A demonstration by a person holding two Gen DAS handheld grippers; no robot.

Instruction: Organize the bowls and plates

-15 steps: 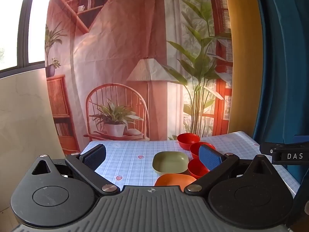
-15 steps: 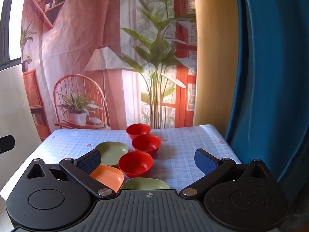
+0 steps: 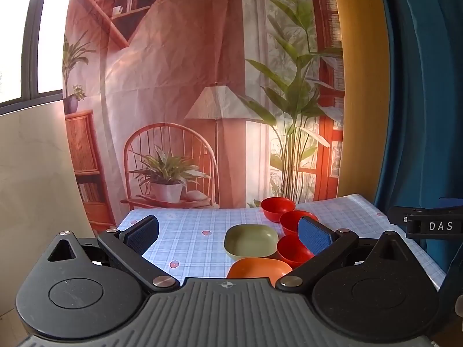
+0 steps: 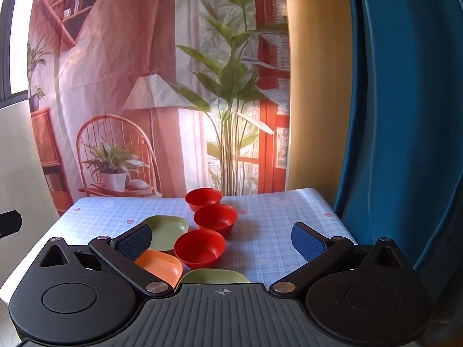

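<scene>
Left wrist view. Left gripper (image 3: 228,232) held above the near edge of the table (image 3: 185,237), jaws spread wide, nothing between the pads. Checked tablecloth bare at 10–11 o'clock of the gripper midpoint. Green plate (image 3: 250,241) lies just right of midpoint, at about 3 o'clock. Orange plate (image 3: 259,267) at 5 o'clock, partly hidden by the gripper body. Three red bowls run in a line toward 1 o'clock: near bowl (image 3: 290,250), middle bowl (image 3: 292,221), far bowl (image 3: 277,207); the right pad (image 3: 314,235) overlaps the near and middle ones in view. Contact cannot be told.

Right wrist view. Right gripper (image 4: 221,241) also wide open and empty. Left pad (image 4: 134,243) overlaps the green plate (image 4: 170,231) and orange plate (image 4: 160,266), at 9 and 8 o'clock. Near red bowl (image 4: 199,248) sits just left of midpoint; middle bowl (image 4: 215,219) at 12 o'clock; far bowl (image 4: 203,198) beyond it. Second green plate (image 4: 215,276) at 6 o'clock, edge only. Bare cloth (image 4: 269,231) at 3 o'clock.
</scene>
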